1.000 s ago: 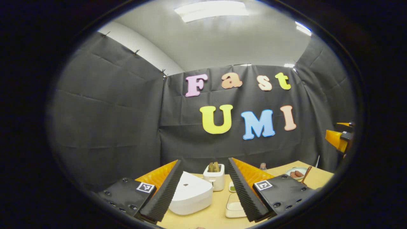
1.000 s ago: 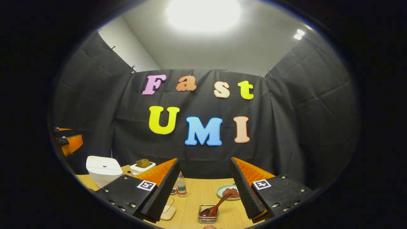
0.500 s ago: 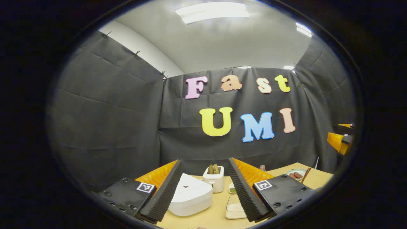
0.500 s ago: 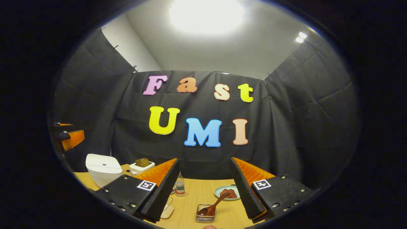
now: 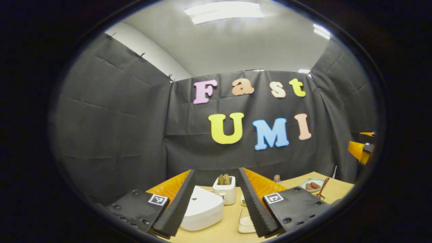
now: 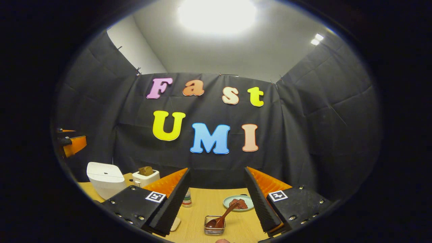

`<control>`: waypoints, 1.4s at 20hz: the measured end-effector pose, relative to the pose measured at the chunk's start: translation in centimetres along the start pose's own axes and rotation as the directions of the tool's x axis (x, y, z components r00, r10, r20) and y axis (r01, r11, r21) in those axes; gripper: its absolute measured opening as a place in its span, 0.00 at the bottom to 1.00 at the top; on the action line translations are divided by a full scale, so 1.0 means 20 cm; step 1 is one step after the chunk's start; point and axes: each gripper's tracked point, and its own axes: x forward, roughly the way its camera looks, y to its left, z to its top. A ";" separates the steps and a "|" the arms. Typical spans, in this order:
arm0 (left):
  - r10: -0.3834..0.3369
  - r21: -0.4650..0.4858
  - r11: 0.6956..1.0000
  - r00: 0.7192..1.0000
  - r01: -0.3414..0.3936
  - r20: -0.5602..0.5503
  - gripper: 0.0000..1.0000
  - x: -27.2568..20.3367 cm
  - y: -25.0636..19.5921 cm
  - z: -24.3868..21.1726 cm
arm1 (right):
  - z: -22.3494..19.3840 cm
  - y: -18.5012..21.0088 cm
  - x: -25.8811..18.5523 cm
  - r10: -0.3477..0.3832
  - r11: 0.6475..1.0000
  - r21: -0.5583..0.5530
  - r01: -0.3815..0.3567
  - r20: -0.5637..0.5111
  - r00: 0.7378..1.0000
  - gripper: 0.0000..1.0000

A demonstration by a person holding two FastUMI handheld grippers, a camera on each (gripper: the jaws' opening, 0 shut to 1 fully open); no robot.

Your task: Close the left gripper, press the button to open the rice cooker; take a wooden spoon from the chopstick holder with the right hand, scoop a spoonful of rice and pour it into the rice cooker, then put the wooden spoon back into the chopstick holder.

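Note:
The white rice cooker (image 5: 202, 211) sits with its lid down on the wooden table (image 5: 226, 231), just beyond my left gripper (image 5: 216, 171), which is open and empty above the table. A clear dish of rice (image 5: 245, 223) lies right of the cooker. In the right gripper view, a dark wooden spoon (image 6: 223, 216) leans in a small wire holder (image 6: 214, 230) ahead of my open, empty right gripper (image 6: 217, 169). The rice cooker (image 6: 104, 179) stands far left there, with the left gripper (image 6: 72, 143) above it. The right gripper (image 5: 359, 150) appears at the far right of the left gripper view.
A white toaster (image 5: 224, 191) holding bread stands behind the cooker. A small bottle (image 6: 186, 199) and a green plate of brown food (image 6: 238, 202) sit mid-table. The plate (image 5: 312, 185) and spoon (image 5: 322, 189) lie far right in the left gripper view. Black cloth walls surround the table.
The left gripper's fingers have drawn slightly closer together. The scene in the right gripper view has slid a little to the left. Nothing on the table has moved.

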 end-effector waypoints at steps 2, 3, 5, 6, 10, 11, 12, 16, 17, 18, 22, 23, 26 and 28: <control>-0.007 -0.008 1.000 1.000 0.007 -0.003 0.78 0.04 0.01 0.00 | 0.00 0.00 0.01 -0.005 1.000 -0.003 0.005 -0.001 1.000 0.95; -0.006 -0.011 1.000 1.000 0.006 -0.004 0.74 0.05 0.02 -0.01 | 0.00 0.00 0.02 -0.006 1.000 -0.002 0.006 -0.002 1.000 0.95; 0.000 -0.017 1.000 1.000 0.000 -0.006 0.55 0.07 0.05 -0.02 | -0.01 0.01 0.03 -0.002 1.000 0.001 0.002 -0.002 1.000 0.95; 0.001 -0.016 1.000 1.000 -0.001 -0.007 0.46 0.08 0.07 -0.02 | -0.01 0.01 0.03 -0.005 1.000 0.001 0.005 -0.001 1.000 0.95; -0.023 -0.022 0.999 0.999 0.023 -0.037 0.22 0.12 0.09 -0.08 | -0.03 0.05 0.04 -0.007 1.000 0.001 0.007 -0.014 1.000 0.95; -0.043 -0.033 0.999 0.998 0.042 -0.048 0.11 0.13 0.08 -0.10 | -0.02 0.05 0.04 -0.012 1.000 0.001 0.012 -0.012 1.000 0.95; -0.050 -0.036 0.998 0.997 0.048 -0.053 0.13 0.15 0.08 -0.11 | -0.02 0.05 0.04 -0.019 1.000 0.001 0.019 -0.011 1.000 0.95; -0.054 -0.040 0.998 0.996 0.052 -0.065 0.09 0.25 0.20 -0.14 | -0.01 0.06 0.01 -0.042 0.999 -0.007 0.042 -0.012 0.999 0.95; -0.053 -0.048 0.998 0.996 0.050 -0.071 0.08 0.29 0.24 -0.16 | -0.02 0.07 0.00 -0.046 0.999 -0.015 0.045 -0.017 0.999 0.95; -0.049 -0.060 0.997 0.996 0.044 -0.079 0.09 0.32 0.28 -0.17 | -0.03 0.08 -0.01 -0.051 0.998 -0.025 0.050 -0.023 0.998 0.95; -0.042 -0.102 0.994 0.991 0.029 -0.125 0.09 0.47 0.42 -0.26 | -0.01 0.09 -0.05 -0.082 0.996 -0.041 0.081 -0.026 0.996 0.95; -0.045 -0.108 0.994 0.990 0.030 -0.137 0.09 0.52 0.45 -0.29 | 0.00 0.09 -0.07 -0.092 0.995 -0.046 0.090 -0.027 0.995 0.95; -0.048 -0.112 0.993 0.984 0.029 -0.171 0.10 0.63 0.53 -0.38 | -0.01 0.08 -0.10 -0.123 0.990 -0.069 0.120 -0.033 0.992 0.95; -0.045 -0.121 0.992 0.981 0.022 -0.188 0.08 0.70 0.57 -0.43 | -0.03 0.08 -0.13 -0.141 0.988 -0.066 0.138 -0.047 0.989 0.95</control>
